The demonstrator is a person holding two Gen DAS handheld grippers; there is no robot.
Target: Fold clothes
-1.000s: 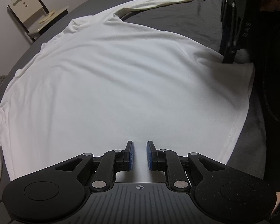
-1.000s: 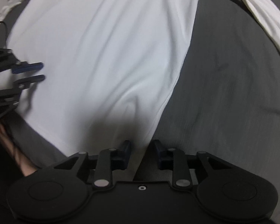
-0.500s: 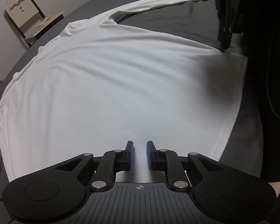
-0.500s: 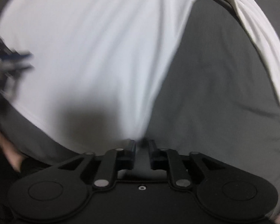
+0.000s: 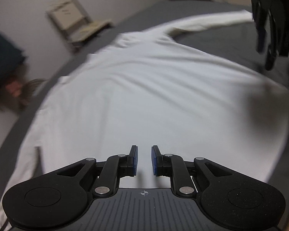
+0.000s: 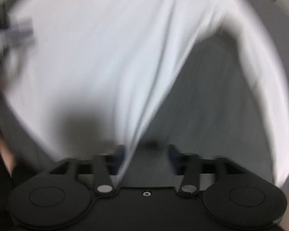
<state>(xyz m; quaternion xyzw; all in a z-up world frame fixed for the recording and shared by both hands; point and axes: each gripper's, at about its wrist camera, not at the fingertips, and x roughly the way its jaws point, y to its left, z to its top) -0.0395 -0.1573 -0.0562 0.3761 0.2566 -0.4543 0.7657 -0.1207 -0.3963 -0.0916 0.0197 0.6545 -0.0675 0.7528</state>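
Change noted: the right gripper (image 6: pixel 145 150), whose jaws stood nearly together over the hem corner half a second ago, now shows them spread wide, with the shirt edge running up beside the left jaw only. Judgement: the corner is released or slipping, so the fold is not yet begun. The right view is heavily blurred, so contact cannot be confirmed. The left gripper (image 5: pixel 144 158) has lifted and tilted; its jaws keep the same narrow gap, holding nothing, above the hem.

Location: the white long-sleeved shirt (image 5: pixel 144 96) lies spread flat on the grey bed (image 5: pixel 221 38), one sleeve (image 5: pixel 212 22) stretched outward.

Count: one shirt, two grippers, one chair (image 5: pixel 75 28) by the wall.
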